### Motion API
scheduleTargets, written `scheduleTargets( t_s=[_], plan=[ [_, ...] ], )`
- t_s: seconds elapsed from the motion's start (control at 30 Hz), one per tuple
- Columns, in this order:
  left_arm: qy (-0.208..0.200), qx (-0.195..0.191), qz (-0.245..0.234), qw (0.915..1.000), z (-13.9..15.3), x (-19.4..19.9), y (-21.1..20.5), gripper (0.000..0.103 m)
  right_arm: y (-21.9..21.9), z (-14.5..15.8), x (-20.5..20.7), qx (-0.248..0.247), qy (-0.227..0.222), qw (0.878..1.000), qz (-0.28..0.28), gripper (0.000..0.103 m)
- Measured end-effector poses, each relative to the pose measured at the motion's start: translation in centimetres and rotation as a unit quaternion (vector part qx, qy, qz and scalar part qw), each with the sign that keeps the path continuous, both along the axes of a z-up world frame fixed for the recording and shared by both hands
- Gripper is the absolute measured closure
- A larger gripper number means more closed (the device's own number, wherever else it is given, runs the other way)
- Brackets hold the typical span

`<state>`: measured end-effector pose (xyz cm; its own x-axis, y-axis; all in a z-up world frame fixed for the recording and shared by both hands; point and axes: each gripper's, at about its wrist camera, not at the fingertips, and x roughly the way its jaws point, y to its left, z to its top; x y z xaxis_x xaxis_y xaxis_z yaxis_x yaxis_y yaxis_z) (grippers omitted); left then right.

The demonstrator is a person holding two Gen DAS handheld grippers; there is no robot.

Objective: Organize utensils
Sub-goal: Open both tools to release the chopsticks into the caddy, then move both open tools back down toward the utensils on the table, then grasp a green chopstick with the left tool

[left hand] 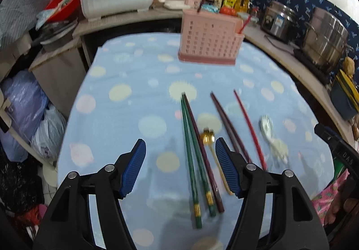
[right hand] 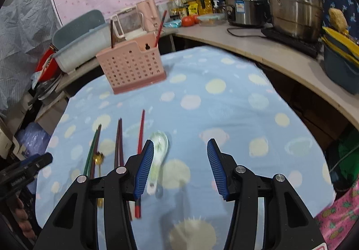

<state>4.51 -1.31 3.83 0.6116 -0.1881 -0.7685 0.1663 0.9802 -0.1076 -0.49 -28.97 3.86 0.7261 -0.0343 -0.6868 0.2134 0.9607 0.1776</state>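
Observation:
A pink perforated utensil holder (left hand: 209, 41) stands at the far side of a blue dotted cloth (left hand: 134, 97); it also shows in the right wrist view (right hand: 132, 65) with chopsticks standing in it. On the cloth lie two green chopsticks (left hand: 193, 160), a dark red chopstick (left hand: 202, 146), a brown pair (left hand: 228, 124), a red chopstick (left hand: 249, 126), a gold spoon (left hand: 208, 137) and a white ceramic spoon (left hand: 269, 131). My left gripper (left hand: 180, 149) is open above the green chopsticks. My right gripper (right hand: 180, 151) is open, its left finger beside the white spoon (right hand: 159, 149).
A counter (right hand: 258, 47) curves round the back and right with steel pots (right hand: 294, 0), bottles (right hand: 202, 5), a pink kettle (right hand: 148, 14) and a blue dish tub (right hand: 83, 41). Plastic bags (left hand: 27, 110) sit on the floor at the left.

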Motion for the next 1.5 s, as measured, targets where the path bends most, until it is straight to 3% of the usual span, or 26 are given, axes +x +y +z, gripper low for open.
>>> scheduleTargets(
  t_s=[0.17,0.53,1.03,1.3,1.37,1.5],
  plan=[
    [0.018,0.020,-0.003,0.9996,-2.5,-1.8,-0.3,0.042,0.2,-2.2,-1.5,0.011,0.024,1.000,0.000,0.054],
    [0.055,0.028,-0.007,0.9981,-5.6,-4.2,-0.1,0.047,2.1,-4.3,-3.0,0.021,0.048,0.998,0.024,0.054],
    [0.064,0.026,-0.019,0.9975,-6.7,-4.6,-0.6,0.059,3.6,-4.5,-3.6,0.016,0.050,0.998,0.042,0.054],
    [0.062,0.025,-0.024,0.9975,-6.7,-4.6,-0.6,0.078,3.8,-4.6,-3.6,0.016,0.052,0.998,0.043,0.054],
    [0.062,0.024,-0.025,0.9974,-6.7,-4.6,-0.5,0.090,3.9,-4.6,-3.6,0.015,0.052,0.998,0.044,0.054],
    [0.064,0.020,-0.027,0.9974,-6.6,-4.5,-0.6,0.096,3.9,-4.5,-3.6,0.014,0.051,0.998,0.045,0.055]
  ],
)
